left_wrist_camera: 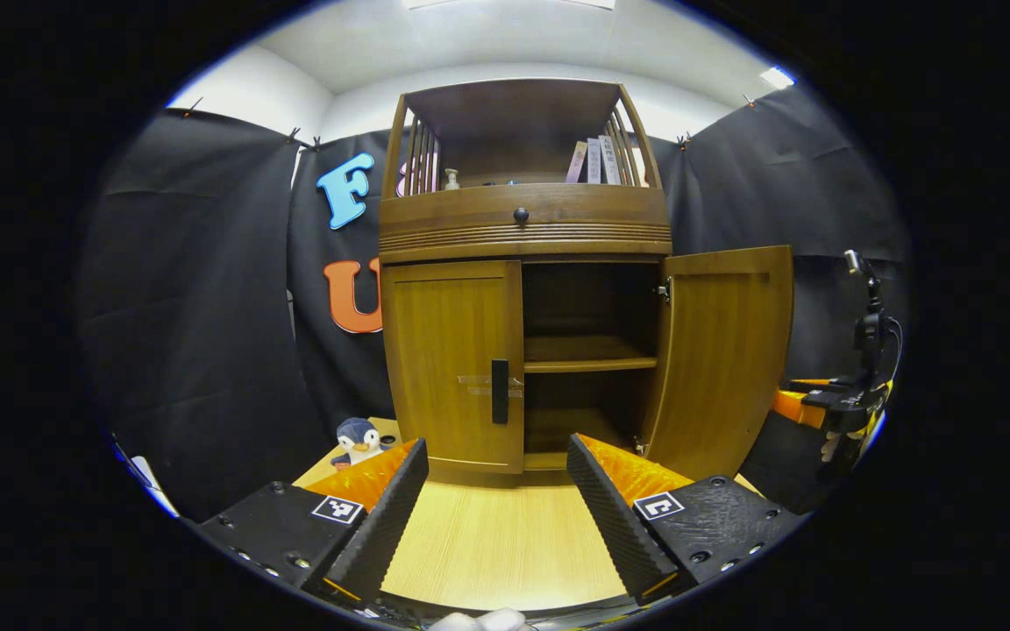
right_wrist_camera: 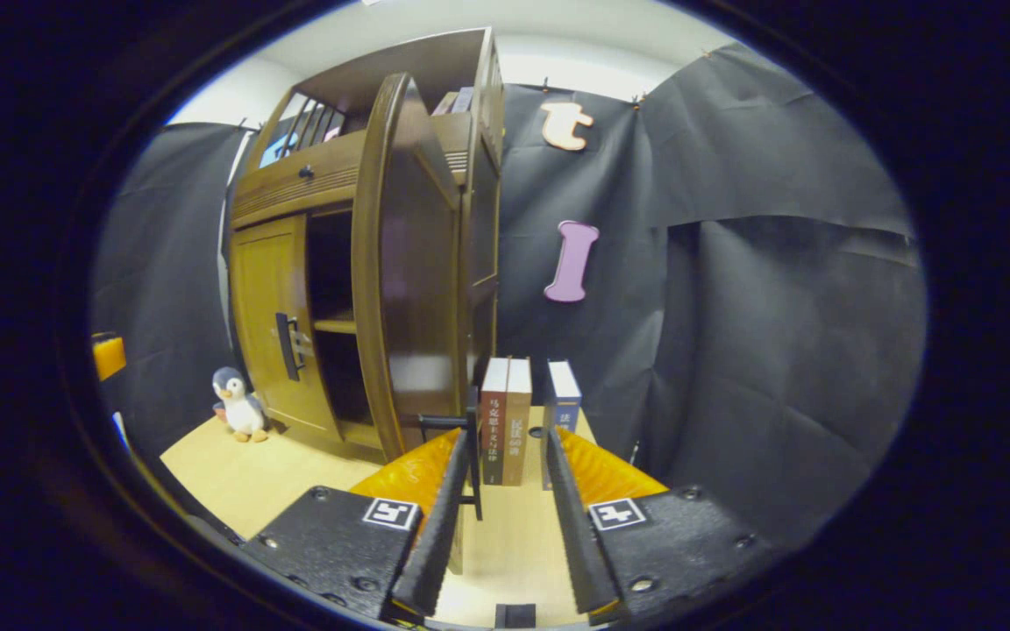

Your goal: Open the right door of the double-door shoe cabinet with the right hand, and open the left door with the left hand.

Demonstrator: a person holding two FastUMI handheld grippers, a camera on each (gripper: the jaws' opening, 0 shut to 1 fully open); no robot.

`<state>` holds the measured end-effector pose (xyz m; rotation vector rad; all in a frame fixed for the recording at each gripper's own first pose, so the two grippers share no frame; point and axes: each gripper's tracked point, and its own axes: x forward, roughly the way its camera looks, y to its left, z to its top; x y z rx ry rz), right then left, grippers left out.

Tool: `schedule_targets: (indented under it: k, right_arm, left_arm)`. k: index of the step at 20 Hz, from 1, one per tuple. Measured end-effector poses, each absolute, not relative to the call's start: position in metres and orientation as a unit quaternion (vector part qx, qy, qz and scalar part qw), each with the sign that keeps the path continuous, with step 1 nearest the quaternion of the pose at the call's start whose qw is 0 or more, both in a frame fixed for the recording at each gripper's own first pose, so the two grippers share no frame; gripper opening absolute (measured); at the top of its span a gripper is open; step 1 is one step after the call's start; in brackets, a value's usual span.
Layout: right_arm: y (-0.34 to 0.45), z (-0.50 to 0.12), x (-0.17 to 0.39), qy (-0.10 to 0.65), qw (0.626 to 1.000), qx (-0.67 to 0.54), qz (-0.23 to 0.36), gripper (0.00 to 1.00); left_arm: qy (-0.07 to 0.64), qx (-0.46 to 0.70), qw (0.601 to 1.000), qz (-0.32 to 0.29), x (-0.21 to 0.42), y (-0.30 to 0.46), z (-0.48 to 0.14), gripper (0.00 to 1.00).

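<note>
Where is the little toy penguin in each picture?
Left gripper view: the toy penguin stands low and left of middle, on the wooden table, by the cabinet's closed left door, just above the left tongs.
Right gripper view: the penguin is at the far left, on the table beside the same closed door.
Shared landmark: that door's black handle.

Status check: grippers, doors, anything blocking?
Both grippers open: left facing left door, right beside right door's handle. Right door open, left shut. Nothing blocking.
</note>
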<state>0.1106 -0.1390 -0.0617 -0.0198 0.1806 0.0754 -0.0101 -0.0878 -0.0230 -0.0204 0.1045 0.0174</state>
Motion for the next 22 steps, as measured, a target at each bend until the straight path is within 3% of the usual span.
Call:
schedule_targets:
  k: [3,7,11,19,20,22]
  right_arm:
    - [-0.136,-0.042,0.091,0.075,0.997,0.01,0.009,0.82]
    - [-0.113,-0.025,0.064,0.054,0.998,0.002,-0.011,0.96]
    - [-0.075,-0.021,0.041,0.04,0.999,0.011,-0.027,0.99]
    - [0.009,-0.045,0.016,0.052,0.998,0.019,-0.007,0.99]
    - [0.013,-0.046,0.016,0.056,0.998,0.02,-0.005,0.99]
    - [0.02,-0.047,0.017,0.062,0.998,0.016,-0.002,0.99]
  left_arm:
    - [0.046,-0.007,0.999,0.001,0.001,-0.073,-0.021,0.96]
    - [0.041,0.002,0.999,-0.006,0.022,-0.051,-0.024,0.96]
    - [0.038,0.0,0.999,-0.018,0.042,-0.035,-0.03,0.96]
    - [0.047,0.008,0.998,-0.047,0.083,-0.031,-0.056,0.96]
    - [0.048,0.008,0.998,-0.051,0.092,-0.032,-0.06,1.0]
    - [0.05,0.009,0.997,-0.056,0.112,-0.038,-0.066,0.96]
